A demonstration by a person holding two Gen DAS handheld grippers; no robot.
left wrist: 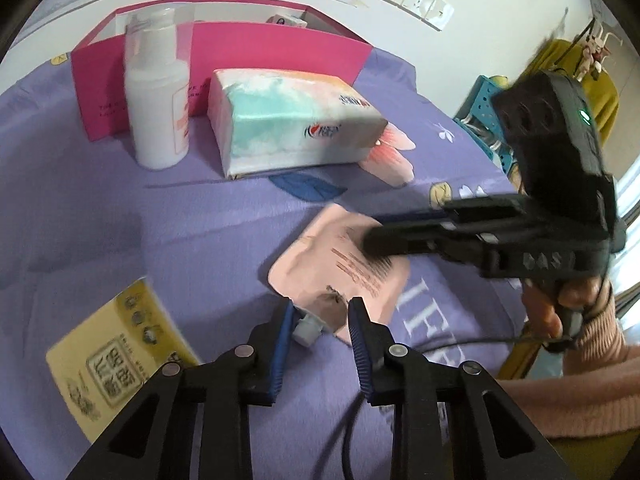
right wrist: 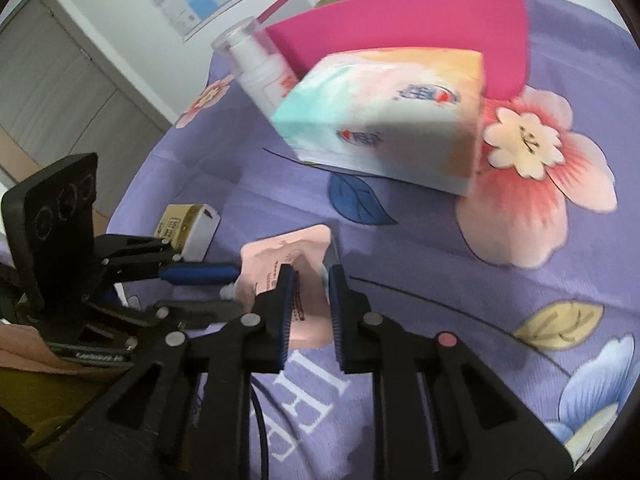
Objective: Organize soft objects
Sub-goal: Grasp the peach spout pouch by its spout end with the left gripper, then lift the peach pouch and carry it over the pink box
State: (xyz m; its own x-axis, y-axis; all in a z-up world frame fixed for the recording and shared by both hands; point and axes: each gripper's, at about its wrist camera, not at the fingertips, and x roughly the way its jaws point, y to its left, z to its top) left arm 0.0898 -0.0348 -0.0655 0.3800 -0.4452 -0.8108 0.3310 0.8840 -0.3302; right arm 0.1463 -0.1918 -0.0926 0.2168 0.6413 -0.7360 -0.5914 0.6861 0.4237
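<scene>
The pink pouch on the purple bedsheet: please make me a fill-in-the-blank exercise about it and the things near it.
1. Both the left gripper and the right gripper are at the soft ____ pouch.
2. The white bottle stands in front of the open ____ box.
3. The tissue pack lies on the ____ bedsheet.
4. The pouch's small cap lies by the ____ gripper's fingers.

Missing words: pink; magenta; purple; left
</scene>
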